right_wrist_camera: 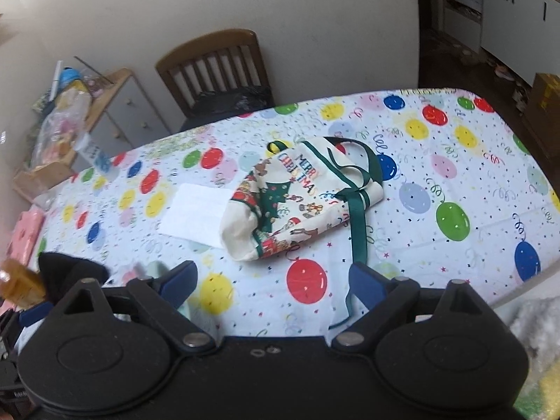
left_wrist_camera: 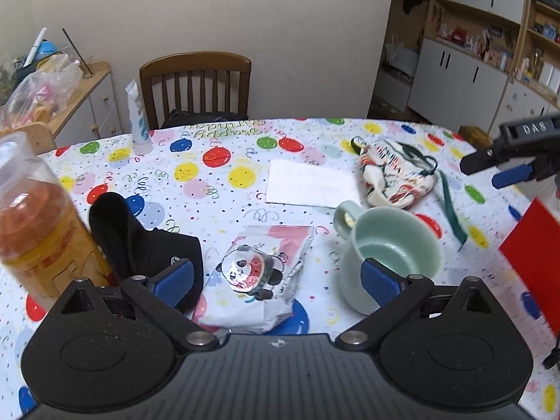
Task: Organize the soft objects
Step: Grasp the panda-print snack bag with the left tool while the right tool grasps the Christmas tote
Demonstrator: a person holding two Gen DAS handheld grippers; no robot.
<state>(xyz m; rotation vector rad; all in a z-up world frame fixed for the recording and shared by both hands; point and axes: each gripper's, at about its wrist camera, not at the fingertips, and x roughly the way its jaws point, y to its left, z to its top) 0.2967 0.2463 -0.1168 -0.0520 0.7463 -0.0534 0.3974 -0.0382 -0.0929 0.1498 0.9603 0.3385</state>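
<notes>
Christmas bag [right_wrist_camera: 297,196] beyond right gripper [right_wrist_camera: 271,281], tissue pack [left_wrist_camera: 257,273] between left gripper [left_wrist_camera: 276,278] fingers, both spread wide, empty

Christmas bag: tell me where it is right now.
The Christmas bag lies on its side mid-table, dead ahead of the right gripper, beside the white paper. In the left view it sits beyond the green mug.

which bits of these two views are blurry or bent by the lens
Left wrist view: the table edge bows from fisheye, the orange bottle up close is soft, and the panda packet shows glare. Right wrist view: the lower-left corner smears, the black cloth is blurred, while the Christmas bag is fairly sharp.
</notes>
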